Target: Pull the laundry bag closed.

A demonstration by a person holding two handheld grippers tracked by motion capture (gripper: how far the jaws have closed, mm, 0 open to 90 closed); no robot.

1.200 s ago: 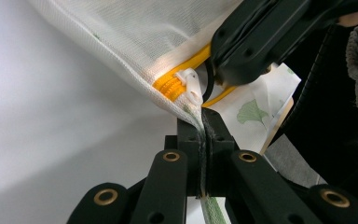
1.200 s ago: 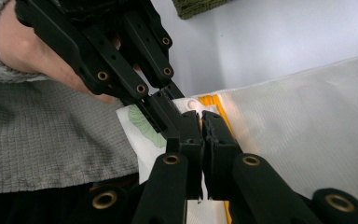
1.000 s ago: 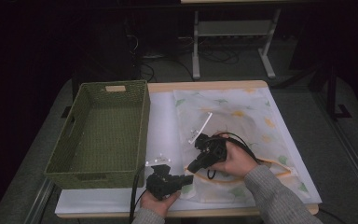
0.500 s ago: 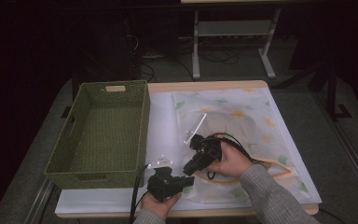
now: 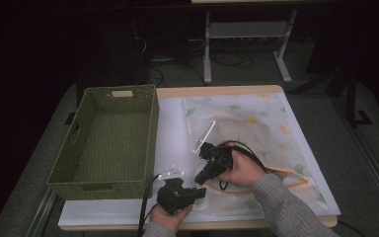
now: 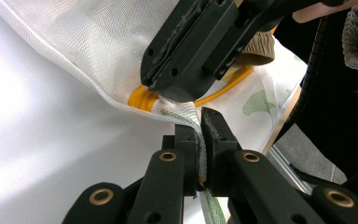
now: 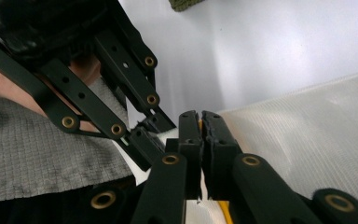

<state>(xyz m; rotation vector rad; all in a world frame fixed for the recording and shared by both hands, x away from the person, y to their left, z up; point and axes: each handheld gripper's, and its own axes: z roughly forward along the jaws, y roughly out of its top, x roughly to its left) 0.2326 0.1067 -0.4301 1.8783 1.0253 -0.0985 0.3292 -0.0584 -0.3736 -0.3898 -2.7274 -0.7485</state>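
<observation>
The left hand-held gripper [image 6: 200, 140] has its jaws closed on the edge of a white mesh laundry bag [image 6: 93, 51], pinching the fabric just below the orange zipper [image 6: 142, 99]. In the left gripper view, the right hand-held gripper [image 6: 168, 79] sits directly above, its jaws also clamped on the same hem beside the orange zipper end. In the right gripper view, the right hand-held gripper [image 7: 200, 122] grips the mesh bag [image 7: 307, 135] edge, with the left hand-held gripper [image 7: 144, 126] close alongside. From the high view, the laundry bag [image 5: 256, 123], printed with green and yellow leaves, lies flat on the right half of the bench [image 5: 172, 133], and both grippers, left [image 5: 200, 191] and right [image 5: 201, 178], meet at its near-left corner. A green woven basket [image 5: 79, 148] stands on the left of the bench.
</observation>
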